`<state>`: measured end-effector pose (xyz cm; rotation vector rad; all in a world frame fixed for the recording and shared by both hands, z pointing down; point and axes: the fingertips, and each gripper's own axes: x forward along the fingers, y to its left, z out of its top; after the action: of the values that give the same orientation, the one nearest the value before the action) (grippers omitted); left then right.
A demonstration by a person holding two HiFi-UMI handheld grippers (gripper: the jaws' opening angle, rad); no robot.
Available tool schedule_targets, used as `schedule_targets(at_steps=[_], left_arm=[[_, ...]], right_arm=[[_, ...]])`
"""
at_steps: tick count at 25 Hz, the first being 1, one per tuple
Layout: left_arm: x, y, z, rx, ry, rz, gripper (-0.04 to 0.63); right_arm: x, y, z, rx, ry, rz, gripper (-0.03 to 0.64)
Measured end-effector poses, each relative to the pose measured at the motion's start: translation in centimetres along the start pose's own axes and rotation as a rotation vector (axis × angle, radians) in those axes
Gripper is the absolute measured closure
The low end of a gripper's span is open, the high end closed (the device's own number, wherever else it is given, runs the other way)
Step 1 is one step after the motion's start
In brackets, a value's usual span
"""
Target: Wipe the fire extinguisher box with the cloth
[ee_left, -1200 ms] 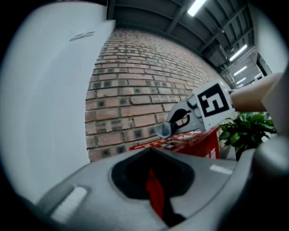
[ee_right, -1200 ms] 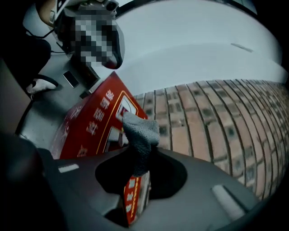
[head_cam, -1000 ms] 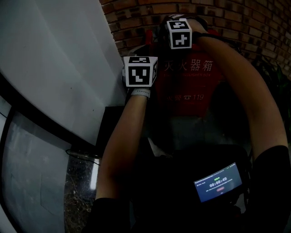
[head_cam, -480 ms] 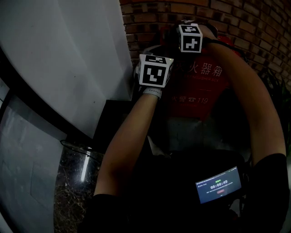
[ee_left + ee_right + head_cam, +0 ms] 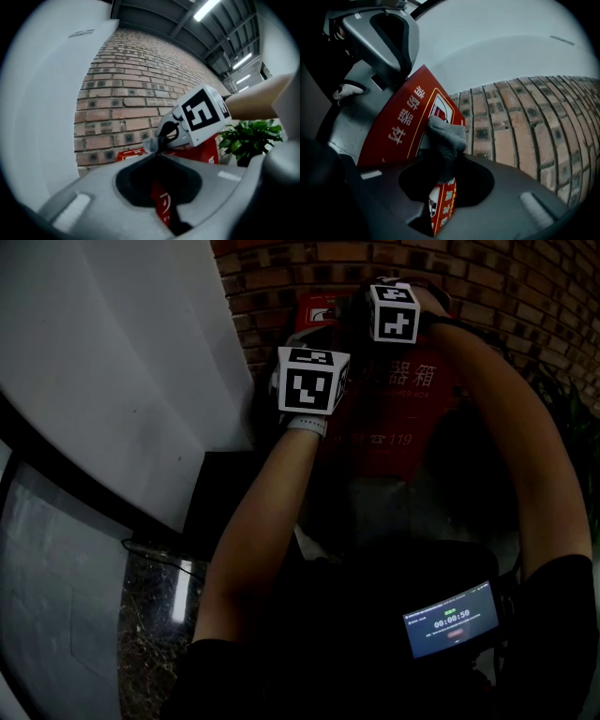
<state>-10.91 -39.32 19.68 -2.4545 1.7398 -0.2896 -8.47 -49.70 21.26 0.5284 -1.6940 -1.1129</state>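
Right gripper view: R gripper [image 5: 443, 161] clamps grey cloth [image 5: 446, 137] against red fire ext. box [image 5: 398, 129], contents hidden. L gripper [image 5: 157, 152] jaws closed, empty.

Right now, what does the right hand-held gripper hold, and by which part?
The right hand-held gripper pinches a grey cloth by one end; the free end bunches against the red fire extinguisher box.

R gripper [image 5: 443, 161] w/ cloth [image 5: 449, 136] slides a bit right along box [image 5: 401, 126] top; L gripper [image 5: 157, 153] barely shifts; screen [image 5: 450, 618] timer goes 49 to 50.
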Motion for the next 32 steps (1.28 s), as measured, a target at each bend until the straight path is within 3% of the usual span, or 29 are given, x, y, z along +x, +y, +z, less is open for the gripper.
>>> schedule_targets(at_steps=[18,26,32], left_arm=[[4.5,-7.8,1.1,0.009,0.051,-0.057,0.594],[4.5,-8.7,1.6,0.017,0.065,-0.045,0.594],[4.5,-11.2,2.4,0.007,0.051,-0.079,0.594]], right_arm=[[-5.5,1.9,-14.8,0.139,0.074,-0.049,0.549],[-6.9,2.5,-18.6,0.182,0.109,-0.076,0.551],[-7.8,3.1,-20.4,0.169,0.164,-0.079,0.549]])
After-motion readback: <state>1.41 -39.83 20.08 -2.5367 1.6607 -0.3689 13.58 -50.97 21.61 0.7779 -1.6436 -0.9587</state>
